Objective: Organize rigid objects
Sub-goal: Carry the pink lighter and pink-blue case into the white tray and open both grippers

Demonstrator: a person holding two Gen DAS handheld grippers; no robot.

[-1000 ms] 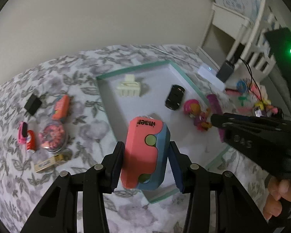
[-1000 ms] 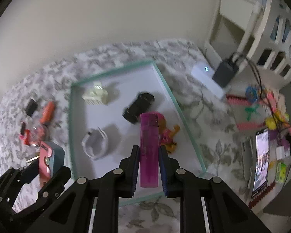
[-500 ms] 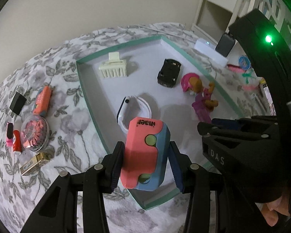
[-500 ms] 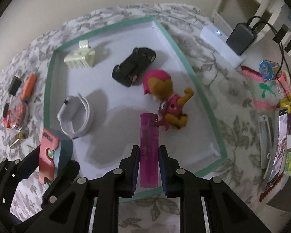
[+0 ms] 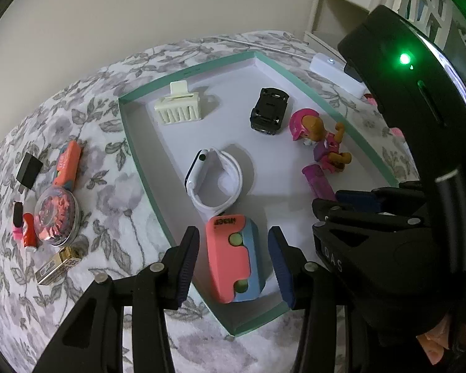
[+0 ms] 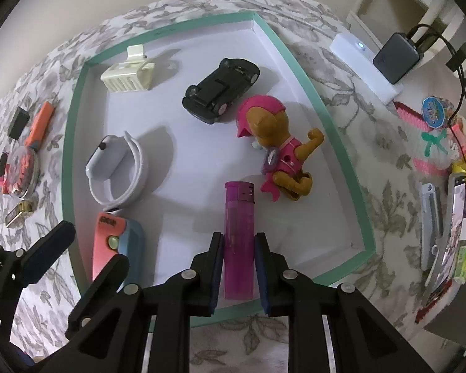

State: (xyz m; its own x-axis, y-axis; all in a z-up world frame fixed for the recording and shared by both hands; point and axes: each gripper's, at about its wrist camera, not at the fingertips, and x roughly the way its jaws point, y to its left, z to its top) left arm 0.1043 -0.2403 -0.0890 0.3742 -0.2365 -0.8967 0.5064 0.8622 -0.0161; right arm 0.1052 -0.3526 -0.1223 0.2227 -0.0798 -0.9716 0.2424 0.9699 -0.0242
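Left wrist view: the left tongs stand part open, pads clear on both sides of the pink-and-blue case, which lies in the near corner of the green-rimmed tray, its long axis running along the fingers; a second ago the pads pinched it above the tray, so it now looks released; the white watch lies just beyond it. Right wrist view: the right tongs are narrow, pads pressed on the purple lighter, long axis pointing away toward the pink dog figure; the lighter has come down and now seems to sit at the tray floor, near the front rim, so opening should free it.
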